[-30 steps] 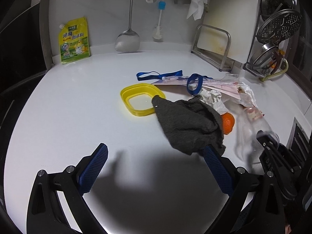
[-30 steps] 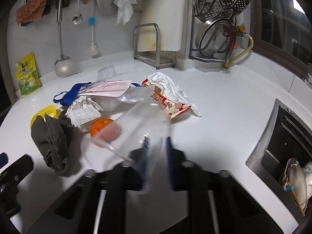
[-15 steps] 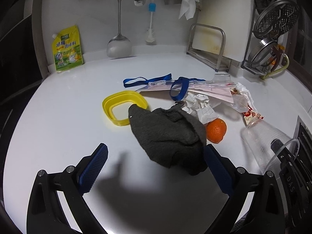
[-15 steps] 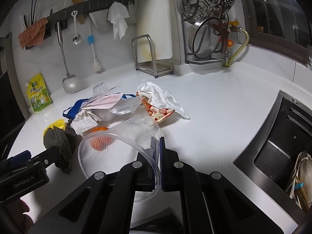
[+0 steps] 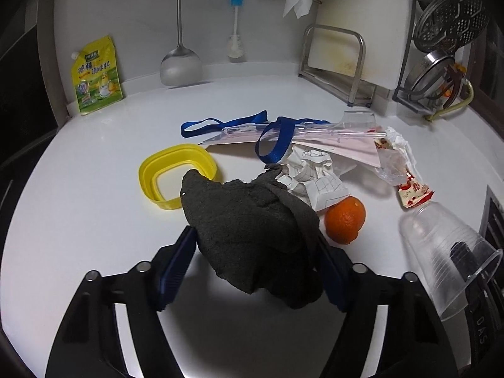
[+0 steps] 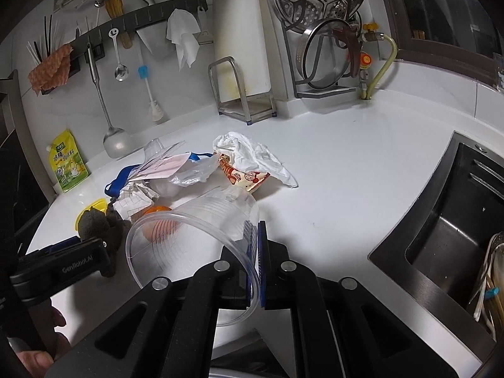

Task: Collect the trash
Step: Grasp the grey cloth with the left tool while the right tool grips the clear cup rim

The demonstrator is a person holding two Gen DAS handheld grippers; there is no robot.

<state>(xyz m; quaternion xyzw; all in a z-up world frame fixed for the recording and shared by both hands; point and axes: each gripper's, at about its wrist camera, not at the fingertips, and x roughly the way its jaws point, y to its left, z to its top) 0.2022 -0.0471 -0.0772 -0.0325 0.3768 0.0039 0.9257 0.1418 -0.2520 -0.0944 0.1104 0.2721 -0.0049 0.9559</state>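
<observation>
White counter point(image 5: 94, 220), litter heaped mid-surface. Left gripper point(image 5: 255, 271) jaws closing around grey rag point(image 5: 252, 236), pads at its sides; let them bite fully before lifting. Right gripper point(image 6: 255, 264) clenched on clear cup point(image 6: 189, 239) rim; keep it level.

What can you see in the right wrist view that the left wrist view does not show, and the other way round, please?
Only the right wrist view shows the sink and the right gripper shut on the clear cup's rim. Only the left wrist view shows the blue pads of the left gripper closing around the dark cloth, which lies between them. Both show the cup, cloth, orange, yellow lid and seasoning pouch.
</observation>
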